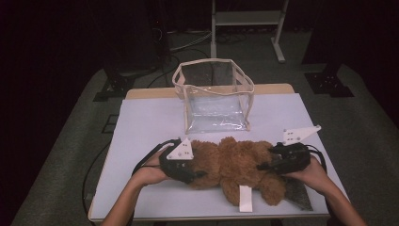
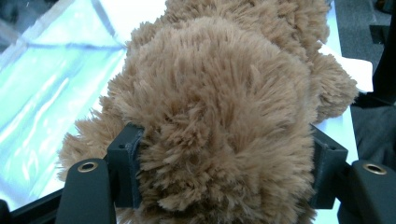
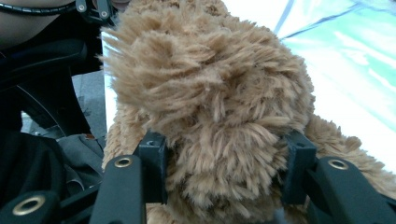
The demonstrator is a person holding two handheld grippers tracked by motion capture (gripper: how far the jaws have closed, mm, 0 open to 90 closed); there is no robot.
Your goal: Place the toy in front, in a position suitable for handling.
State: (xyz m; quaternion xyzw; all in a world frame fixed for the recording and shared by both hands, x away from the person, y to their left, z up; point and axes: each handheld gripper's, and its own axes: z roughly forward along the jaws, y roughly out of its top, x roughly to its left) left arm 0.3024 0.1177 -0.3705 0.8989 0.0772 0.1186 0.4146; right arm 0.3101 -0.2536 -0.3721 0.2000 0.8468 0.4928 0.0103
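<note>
Teddy bear (image 1: pixel 235 167) lying lengthwise on the counter (image 1: pixel 141 122) just in front of the clear bag (image 1: pixel 214 94), clamped at one end by the left tool (image 1: pixel 195 175) and at the other by the right tool (image 1: pixel 264 165), likely so the floppy body lifts level toward the bag's open top.
</note>
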